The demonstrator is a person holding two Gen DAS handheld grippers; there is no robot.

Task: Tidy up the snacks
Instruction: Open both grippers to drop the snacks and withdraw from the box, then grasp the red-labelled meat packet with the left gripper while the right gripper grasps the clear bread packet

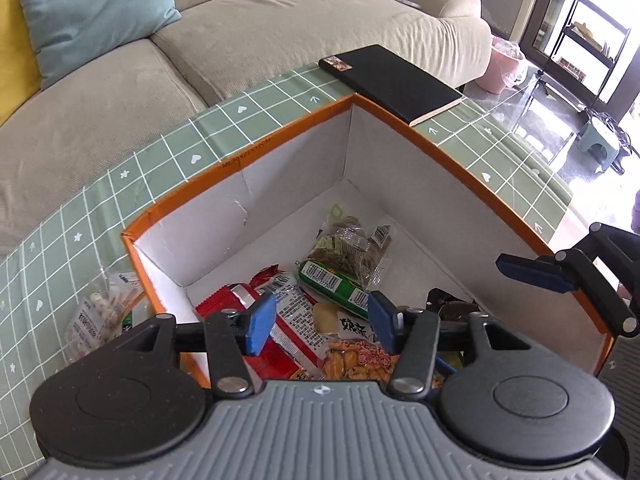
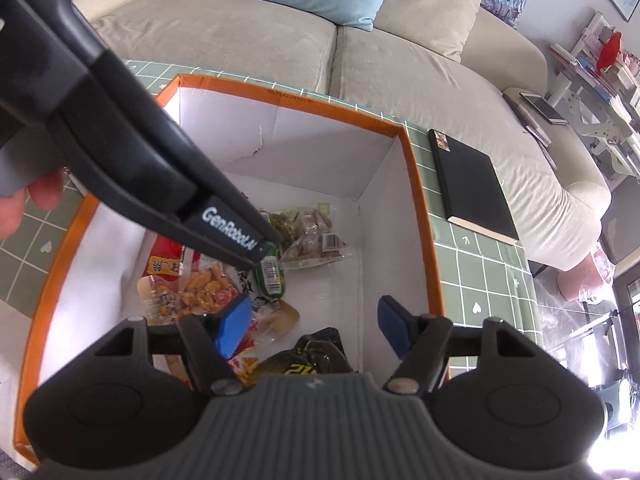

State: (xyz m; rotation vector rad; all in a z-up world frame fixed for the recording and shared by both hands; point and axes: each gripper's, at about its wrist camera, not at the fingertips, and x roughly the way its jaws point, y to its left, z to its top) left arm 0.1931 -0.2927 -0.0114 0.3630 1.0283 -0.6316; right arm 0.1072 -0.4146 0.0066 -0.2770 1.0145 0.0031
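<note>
An orange-rimmed cardboard box (image 1: 248, 152) (image 2: 424, 220) with white walls stands on a green checked tablecloth. Inside lie several snacks: a green wrapped roll (image 1: 336, 286) (image 2: 272, 276), a clear pack of brown pieces (image 1: 350, 248) (image 2: 308, 232), a red packet (image 1: 280, 344), an orange cracker bag (image 1: 356, 364) (image 2: 196, 296) and a dark packet (image 2: 316, 356). My left gripper (image 1: 322, 322) hangs open above the pile with nothing between its blue pads. My right gripper (image 2: 314, 328) is open too, over the dark packet, holding nothing. Another clear snack bag (image 1: 98, 316) lies outside the box at its left.
A black notebook (image 1: 392, 80) (image 2: 472, 188) rests on the tablecloth (image 1: 80, 220) beside the box's far corner. A beige sofa (image 1: 280, 20) with blue and yellow cushions runs along the table's far edge. The left tool's black body (image 2: 132, 152) crosses the right wrist view.
</note>
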